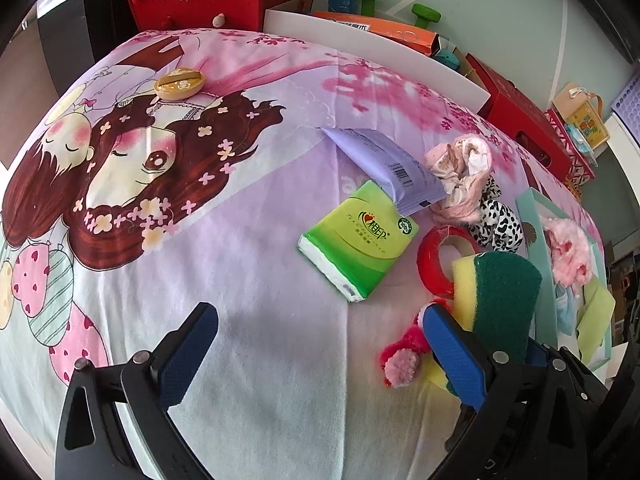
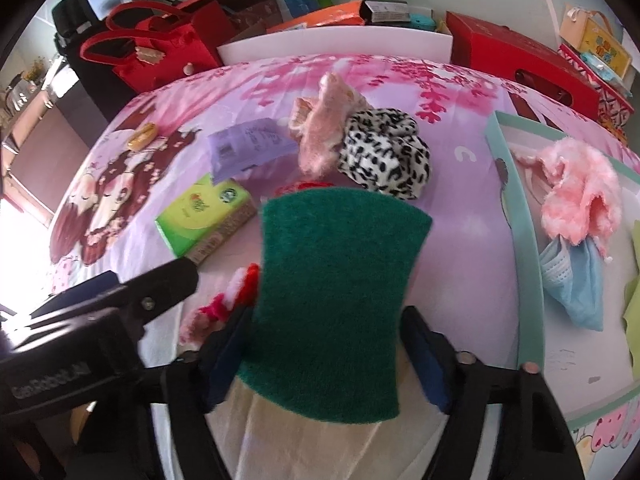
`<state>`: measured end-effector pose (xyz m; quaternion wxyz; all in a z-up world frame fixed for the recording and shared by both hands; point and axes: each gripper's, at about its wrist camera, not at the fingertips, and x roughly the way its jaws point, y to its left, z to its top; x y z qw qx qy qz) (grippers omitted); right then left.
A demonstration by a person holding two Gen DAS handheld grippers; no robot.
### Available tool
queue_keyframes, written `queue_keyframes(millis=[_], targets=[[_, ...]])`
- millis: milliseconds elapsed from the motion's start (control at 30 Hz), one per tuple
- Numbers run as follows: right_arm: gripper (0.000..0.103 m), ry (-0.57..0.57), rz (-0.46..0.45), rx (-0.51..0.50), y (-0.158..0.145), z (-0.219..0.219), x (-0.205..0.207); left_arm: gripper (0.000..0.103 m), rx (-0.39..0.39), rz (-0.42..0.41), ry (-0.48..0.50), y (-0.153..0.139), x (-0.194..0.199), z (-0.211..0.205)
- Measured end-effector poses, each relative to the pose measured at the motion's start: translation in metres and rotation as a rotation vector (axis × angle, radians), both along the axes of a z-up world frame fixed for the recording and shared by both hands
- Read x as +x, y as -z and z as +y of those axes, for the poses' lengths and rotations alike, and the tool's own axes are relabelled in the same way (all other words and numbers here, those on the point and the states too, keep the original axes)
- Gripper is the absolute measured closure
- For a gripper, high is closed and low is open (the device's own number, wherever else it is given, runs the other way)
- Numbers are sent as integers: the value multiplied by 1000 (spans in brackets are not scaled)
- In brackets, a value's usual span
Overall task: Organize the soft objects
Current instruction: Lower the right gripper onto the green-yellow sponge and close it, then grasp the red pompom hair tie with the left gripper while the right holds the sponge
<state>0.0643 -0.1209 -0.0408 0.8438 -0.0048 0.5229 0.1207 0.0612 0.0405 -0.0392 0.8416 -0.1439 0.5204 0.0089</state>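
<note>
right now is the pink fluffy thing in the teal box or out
In. The pink fluffy thing lies inside the teal box, above a blue face mask.

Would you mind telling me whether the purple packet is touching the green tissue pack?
Touching: in the left wrist view the purple packet's lower corner lies over the green tissue pack's top edge.
</note>
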Motion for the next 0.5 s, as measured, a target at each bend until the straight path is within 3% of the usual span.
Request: queue_keyframes(millis=[233, 500], targets=[[34, 5, -11, 0, -6, -4, -2, 1, -6, -2, 0, -1, 0, 0], [34, 102, -42, -28, -24, -37, -4, 1, 1, -11, 17, -2, -1, -3]])
